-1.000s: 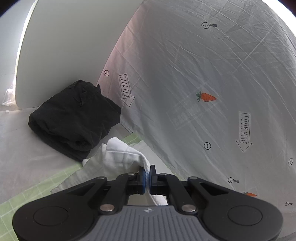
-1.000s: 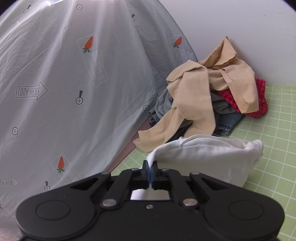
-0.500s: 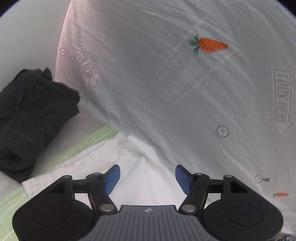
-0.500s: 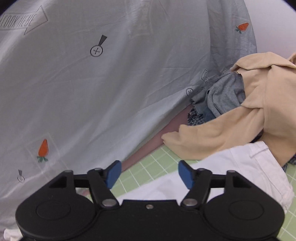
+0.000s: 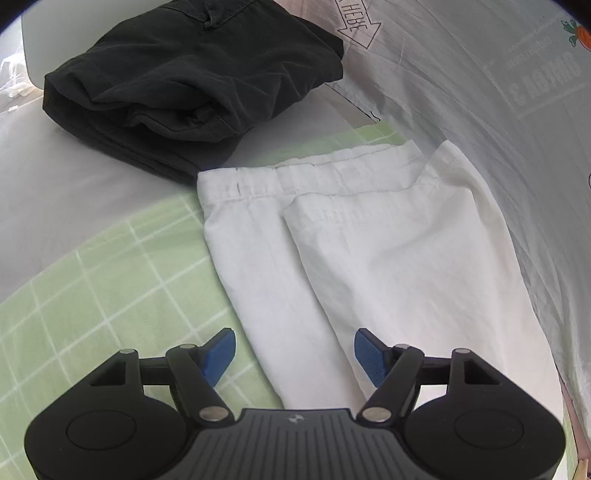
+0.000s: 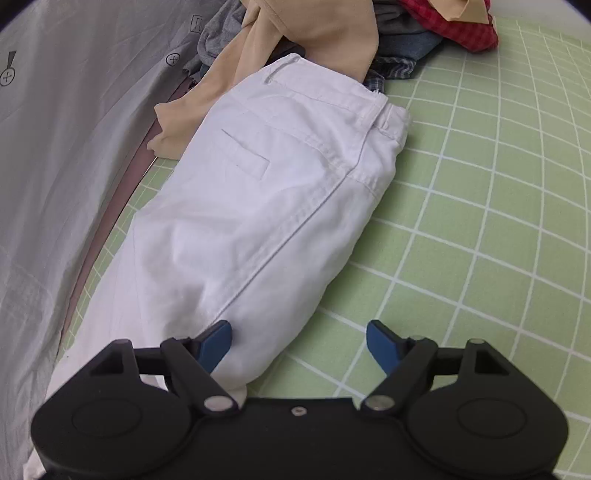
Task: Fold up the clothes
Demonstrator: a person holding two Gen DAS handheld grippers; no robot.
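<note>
White trousers [image 5: 369, 251] lie folded lengthwise on the green grid mat [image 5: 110, 280]. In the left wrist view their leg hems point away, and my left gripper [image 5: 294, 354] hovers just above the near part of a leg. Its jaws are opening, with fabric below the gap and no pad pressing on it. In the right wrist view the waistband and back pocket of the trousers [image 6: 266, 206] point away. My right gripper [image 6: 299, 343] stands open over their near right edge, and its left pad [image 6: 216, 345] sits close against the cloth.
A folded black garment [image 5: 184, 74] lies beyond the hems on white cloth. A pile with a beige garment [image 6: 325, 33] and a red checked one [image 6: 454, 22] touches the waistband. A grey printed sheet [image 6: 55, 147] hangs along the far side of the mat [image 6: 480, 221].
Both grippers were shut on the white trousers held up off the mat. They have let go, opened wide and dropped lower, tilting down. The trousers now lie flat.
</note>
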